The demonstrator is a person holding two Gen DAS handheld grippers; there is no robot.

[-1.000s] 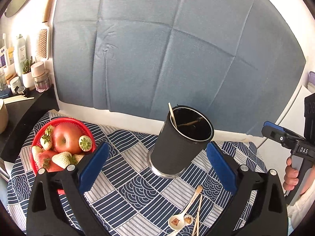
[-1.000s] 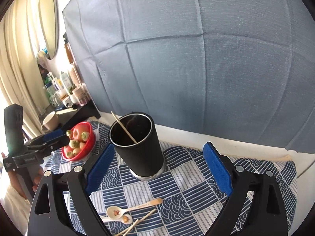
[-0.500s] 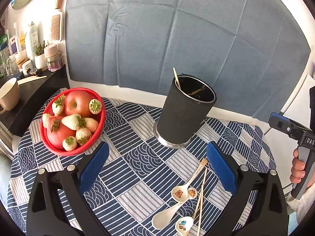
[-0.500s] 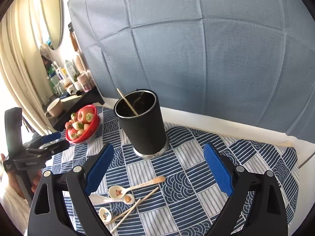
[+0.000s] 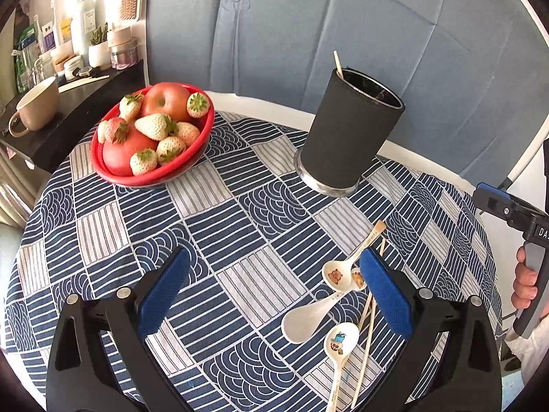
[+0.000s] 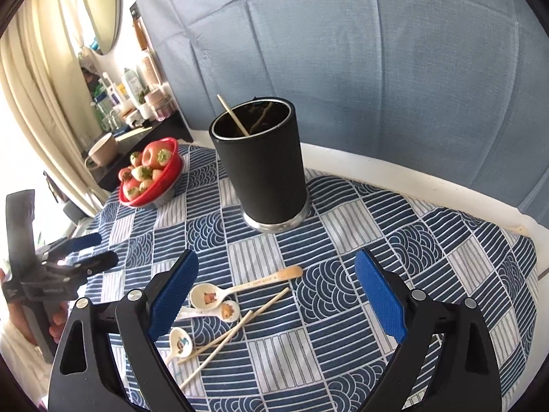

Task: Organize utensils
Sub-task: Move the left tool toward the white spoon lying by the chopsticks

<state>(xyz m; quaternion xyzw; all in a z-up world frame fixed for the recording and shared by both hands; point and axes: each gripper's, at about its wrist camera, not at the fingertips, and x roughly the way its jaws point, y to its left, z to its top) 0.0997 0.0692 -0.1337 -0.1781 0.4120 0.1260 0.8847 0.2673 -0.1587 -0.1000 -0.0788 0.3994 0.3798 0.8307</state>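
While both claws hang empty above the table (image 5: 103, 206), nothing of the sorting is in hand yet. Farthest left, on a dark side shelf (image 5: 79, 110), stands a beige mug (image 5: 34, 106), well apart from the work. Next comes a red bowl (image 5: 192, 158) of apples and strawberries, set near the table's left edge where it leaves the middle free. The left claw (image 5: 274, 295) hovers over bare patterned cloth with its blue pads spread wide, gripping nothing.

Further right stands a black holder (image 5: 350, 137), upright at the back of the table; one chopstick (image 5: 338, 63) leans against its rim already (so it is probably where the rest belong).

In front of the holder and toward its right lies the loose pile: a bear-printed spoon (image 5: 346, 267) with a wooden handle, a plain white spoon (image 5: 308, 319) partly under it, a small spoon (image 5: 339, 343) with a blue picture, and two chopsticks (image 5: 365, 336) crossing alongside. They touch and overlap, so lifting one may drag another.

The right claw (image 6: 276, 295) is poised just above that pile, pads wide apart and empty, which suggests it is the one to pick next.
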